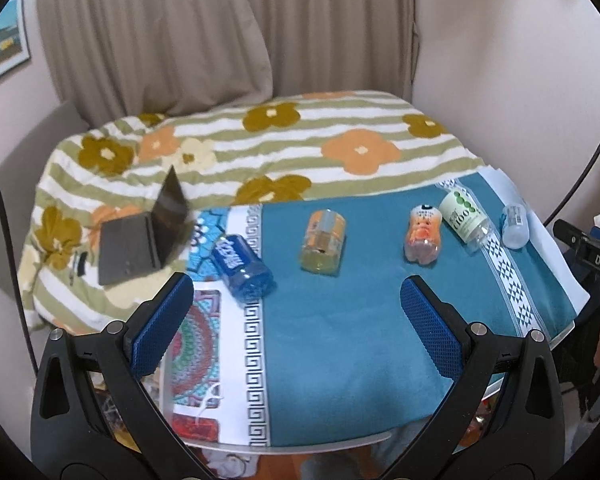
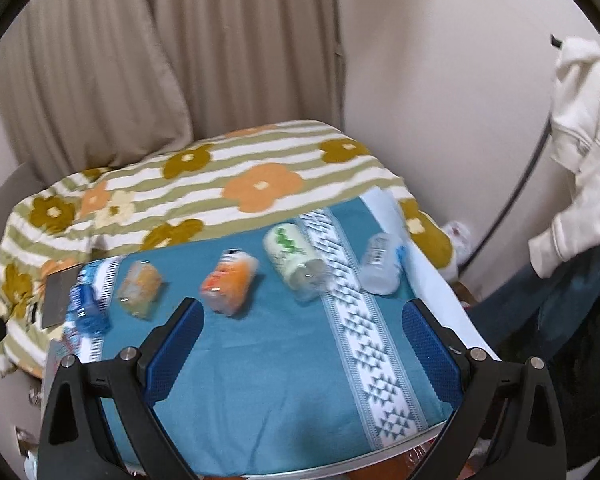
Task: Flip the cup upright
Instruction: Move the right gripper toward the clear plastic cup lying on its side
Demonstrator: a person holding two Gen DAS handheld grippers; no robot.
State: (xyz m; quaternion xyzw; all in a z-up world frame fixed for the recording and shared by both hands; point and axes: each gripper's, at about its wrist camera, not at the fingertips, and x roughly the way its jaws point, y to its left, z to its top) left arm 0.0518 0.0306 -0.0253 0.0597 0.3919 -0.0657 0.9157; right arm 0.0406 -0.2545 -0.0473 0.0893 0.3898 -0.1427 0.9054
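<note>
Several plastic bottles lie on their sides in a row on a teal cloth (image 1: 340, 340): a blue one (image 1: 242, 270), a yellow-orange one (image 1: 323, 242), an orange one (image 1: 422, 234), a green-and-white one (image 1: 464, 216) and a clear one (image 1: 514, 226). The right wrist view shows the same row: blue bottle (image 2: 86, 308), yellow-orange bottle (image 2: 140, 288), orange bottle (image 2: 230, 282), green-and-white bottle (image 2: 294, 260), clear bottle (image 2: 380, 268). My left gripper (image 1: 296, 296) is open and empty, in front of the row. My right gripper (image 2: 302, 320) is open and empty, also short of the bottles.
A flowered striped blanket (image 1: 260, 144) covers the bed behind the cloth. An open black laptop-like device (image 1: 140, 240) sits at the left. Curtains (image 1: 160, 32) hang behind. A white garment (image 2: 580, 128) hangs at the right. The table's front edge (image 2: 300, 468) is close to me.
</note>
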